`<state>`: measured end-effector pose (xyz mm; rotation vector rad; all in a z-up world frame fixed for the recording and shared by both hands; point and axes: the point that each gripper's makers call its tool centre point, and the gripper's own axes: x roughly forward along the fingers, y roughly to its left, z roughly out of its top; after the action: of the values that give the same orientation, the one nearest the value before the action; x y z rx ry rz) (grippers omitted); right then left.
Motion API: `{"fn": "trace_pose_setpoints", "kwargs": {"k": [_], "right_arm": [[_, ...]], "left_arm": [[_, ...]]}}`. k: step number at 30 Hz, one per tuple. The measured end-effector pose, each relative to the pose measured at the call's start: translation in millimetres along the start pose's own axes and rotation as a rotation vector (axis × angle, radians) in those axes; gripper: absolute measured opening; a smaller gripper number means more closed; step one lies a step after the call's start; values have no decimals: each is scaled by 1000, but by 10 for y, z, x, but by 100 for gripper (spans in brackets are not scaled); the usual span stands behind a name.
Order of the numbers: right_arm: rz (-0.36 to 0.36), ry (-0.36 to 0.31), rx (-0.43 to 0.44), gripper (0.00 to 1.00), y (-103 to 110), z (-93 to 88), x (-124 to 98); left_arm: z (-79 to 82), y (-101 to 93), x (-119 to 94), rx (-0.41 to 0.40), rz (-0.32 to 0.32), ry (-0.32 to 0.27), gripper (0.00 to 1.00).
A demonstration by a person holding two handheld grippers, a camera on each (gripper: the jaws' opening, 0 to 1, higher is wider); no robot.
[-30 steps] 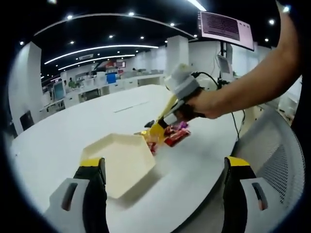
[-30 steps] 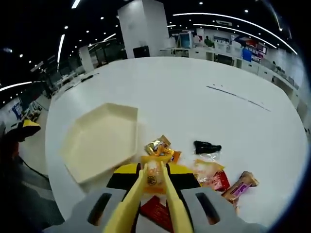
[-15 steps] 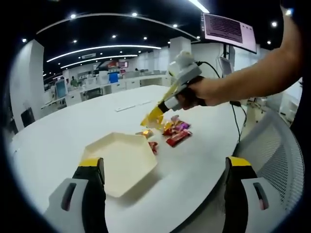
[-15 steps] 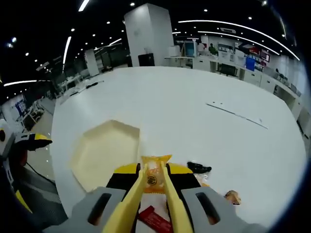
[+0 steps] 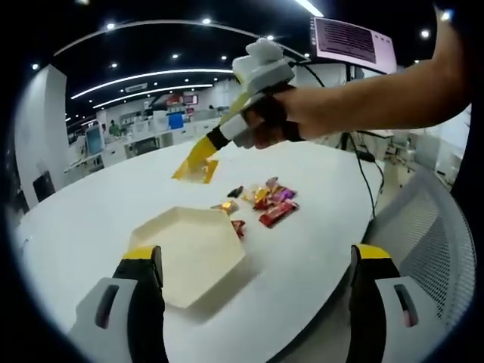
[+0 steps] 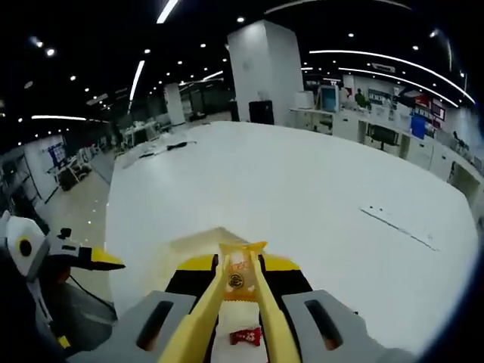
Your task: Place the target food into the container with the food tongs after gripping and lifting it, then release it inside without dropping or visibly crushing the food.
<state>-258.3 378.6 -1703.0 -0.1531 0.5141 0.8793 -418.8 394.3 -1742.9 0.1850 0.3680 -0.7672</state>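
My right gripper [image 6: 240,302] is shut on yellow food tongs [image 6: 204,318], whose tips pinch an orange snack packet [image 6: 240,272]. In the left gripper view a hand holds that right gripper [image 5: 243,127] high over the table, and the packet [image 5: 194,168] hangs in the air beyond the far edge of the cream hexagonal container [image 5: 189,249]. Part of the container [image 6: 198,243] shows just behind the packet in the right gripper view. My left gripper [image 5: 257,255] is open, its jaws wide apart near the container's near side, holding nothing.
A pile of wrapped snacks [image 5: 263,200] lies on the white table [image 5: 91,212] right of the container. A red snack [image 6: 246,335] shows under the tongs. A mesh chair [image 5: 435,249] stands at the right. The left gripper [image 6: 45,251] appears at the left edge.
The right gripper has lifted the packet off the snack pile and carried it up and left, high above the table. The left gripper has stayed put.
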Motion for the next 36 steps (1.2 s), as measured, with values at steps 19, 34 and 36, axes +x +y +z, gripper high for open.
{"fn": "trace_pose_setpoints", "kwargs": {"k": [19, 34, 36], "right_arm": [[127, 2, -56, 20, 610, 306, 401], [153, -15, -82, 24, 628, 360, 362], [150, -20, -78, 24, 611, 374, 328]], "left_arm": [[28, 64, -18, 4, 33, -18, 99], [8, 49, -18, 21, 28, -8, 99], [5, 48, -19, 22, 27, -7, 99]]}}
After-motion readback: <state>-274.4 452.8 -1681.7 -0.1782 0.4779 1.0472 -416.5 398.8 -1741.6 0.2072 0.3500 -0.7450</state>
